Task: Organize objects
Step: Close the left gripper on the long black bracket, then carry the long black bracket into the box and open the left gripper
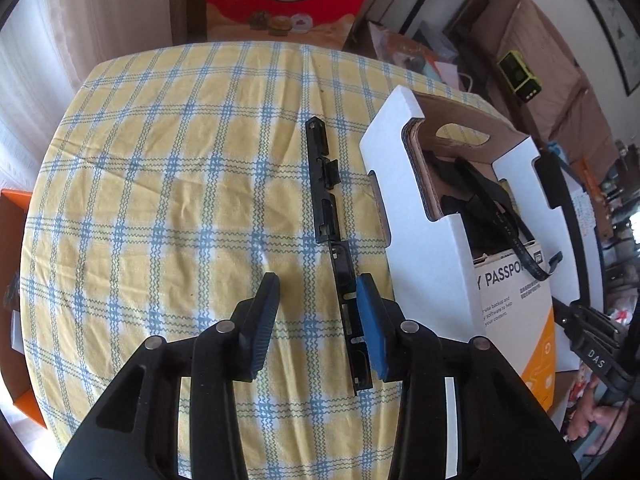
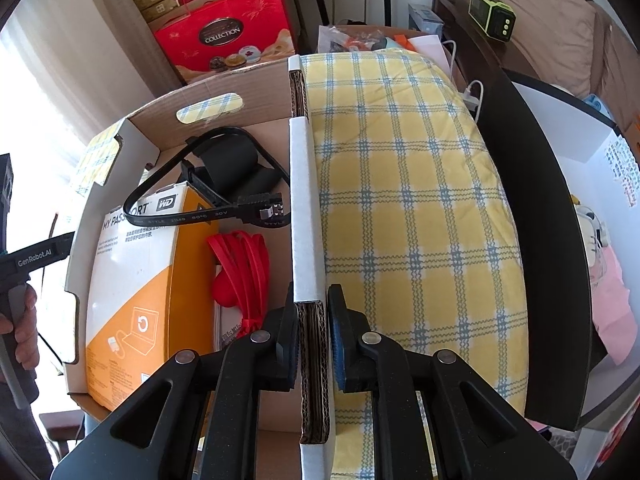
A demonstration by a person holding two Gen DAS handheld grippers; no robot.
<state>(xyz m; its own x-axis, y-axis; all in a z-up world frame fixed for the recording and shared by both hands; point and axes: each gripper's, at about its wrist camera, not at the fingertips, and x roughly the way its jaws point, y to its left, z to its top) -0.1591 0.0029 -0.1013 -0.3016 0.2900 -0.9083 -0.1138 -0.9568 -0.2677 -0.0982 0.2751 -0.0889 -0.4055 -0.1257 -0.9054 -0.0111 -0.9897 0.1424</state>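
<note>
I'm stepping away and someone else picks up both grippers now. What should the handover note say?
Left gripper: jaws open around the near end of the black plastic strip, which lies flat on the checked tablecloth; one pad is beside it, not yet pinched.
Right gripper: shut on the wall of the cardboard box, steadying it.
Already in the box: orange hard-drive carton, black cable, red cord.
Left to do: close on the strip, lift it and put it in the box.
</note>
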